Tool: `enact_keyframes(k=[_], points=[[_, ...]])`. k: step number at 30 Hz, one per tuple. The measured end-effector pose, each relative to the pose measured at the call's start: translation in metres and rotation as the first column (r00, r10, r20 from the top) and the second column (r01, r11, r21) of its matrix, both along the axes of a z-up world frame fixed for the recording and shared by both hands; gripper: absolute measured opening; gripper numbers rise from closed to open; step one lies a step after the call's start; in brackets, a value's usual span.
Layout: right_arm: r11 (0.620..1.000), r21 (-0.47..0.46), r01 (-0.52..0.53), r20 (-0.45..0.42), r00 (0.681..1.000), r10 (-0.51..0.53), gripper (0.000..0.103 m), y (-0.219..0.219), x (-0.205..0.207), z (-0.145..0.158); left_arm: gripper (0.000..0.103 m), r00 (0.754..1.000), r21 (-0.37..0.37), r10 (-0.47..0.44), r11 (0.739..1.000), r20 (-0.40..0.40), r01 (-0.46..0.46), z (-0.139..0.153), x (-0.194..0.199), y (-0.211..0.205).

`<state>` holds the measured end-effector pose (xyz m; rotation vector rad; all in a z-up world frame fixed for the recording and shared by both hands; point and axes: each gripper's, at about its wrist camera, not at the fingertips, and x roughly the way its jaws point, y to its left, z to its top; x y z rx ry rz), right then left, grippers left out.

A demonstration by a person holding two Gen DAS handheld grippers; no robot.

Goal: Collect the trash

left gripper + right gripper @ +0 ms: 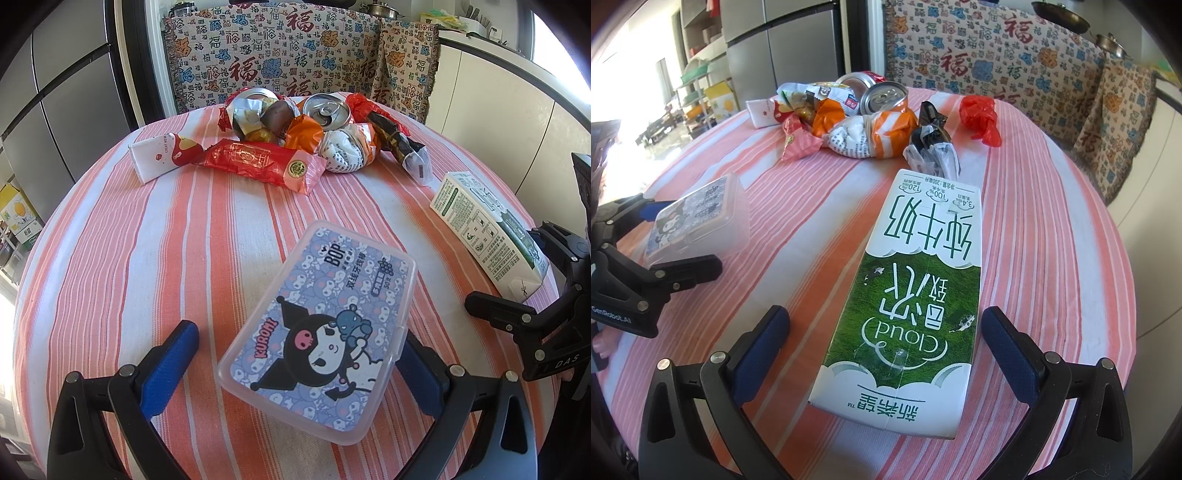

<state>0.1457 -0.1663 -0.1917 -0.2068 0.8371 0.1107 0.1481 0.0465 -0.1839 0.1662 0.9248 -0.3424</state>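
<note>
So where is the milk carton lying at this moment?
The milk carton lies flat on the striped tablecloth between the open right gripper fingers, nearer than the wrapper pile.

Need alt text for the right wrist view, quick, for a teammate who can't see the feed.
The right hand-held gripper is open, its fingers either side of a green-and-white milk carton lying flat on a pink-striped tablecloth. Beyond it sits a pile of wrappers and cans. At left, the left hand-held gripper straddles a clear plastic box.
</note>
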Motion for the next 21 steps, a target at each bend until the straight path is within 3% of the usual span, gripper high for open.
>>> enact_keyframes(k=[21], points=[[1.000,-0.001,0.002,0.000,1.000,-0.002,0.102,0.0001,-0.0004,0.0001,0.103,1.000,0.002,0.004,1.000,0.000,-0.004,0.0004,-0.0003,-0.0010]])
